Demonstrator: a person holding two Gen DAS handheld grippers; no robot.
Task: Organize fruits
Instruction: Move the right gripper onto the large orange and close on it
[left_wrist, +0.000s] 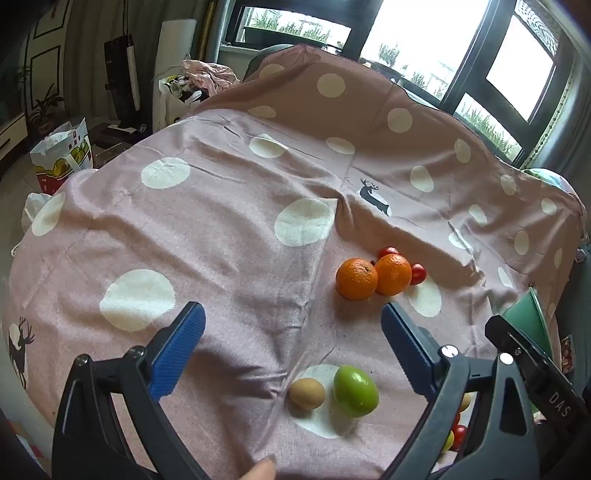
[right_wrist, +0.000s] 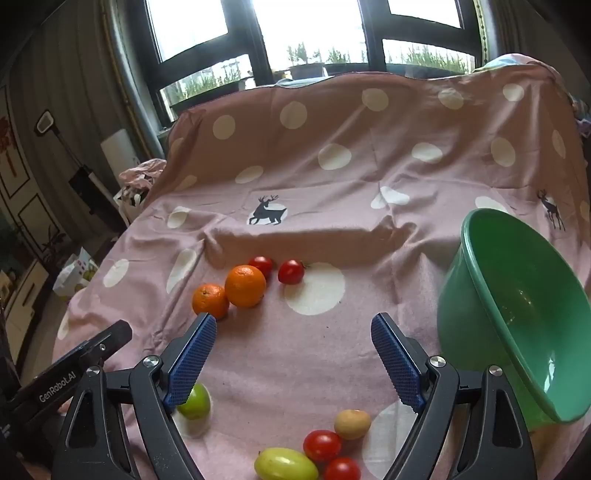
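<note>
Fruit lies on a pink spotted cloth (left_wrist: 229, 236). Two oranges (left_wrist: 357, 278) (right_wrist: 245, 285) sit together with two red tomatoes (right_wrist: 291, 271) behind them. Nearer, a green fruit (left_wrist: 355, 390) and a small tan fruit (left_wrist: 306, 393) lie below my left gripper (left_wrist: 291, 323), which is open and empty. My right gripper (right_wrist: 293, 334) is open and empty above bare cloth. Below it lie a tan fruit (right_wrist: 352, 424), two tomatoes (right_wrist: 322, 445) and a yellow-green fruit (right_wrist: 285, 464). A green bowl (right_wrist: 517, 317) stands empty at the right, tilted.
The cloth rises over a backrest (right_wrist: 369, 122) at the far side, with windows behind. At the left the cloth edge drops to the floor, where bags (left_wrist: 61, 155) and clutter stand. The other gripper's body (right_wrist: 70, 373) shows at the left of the right wrist view.
</note>
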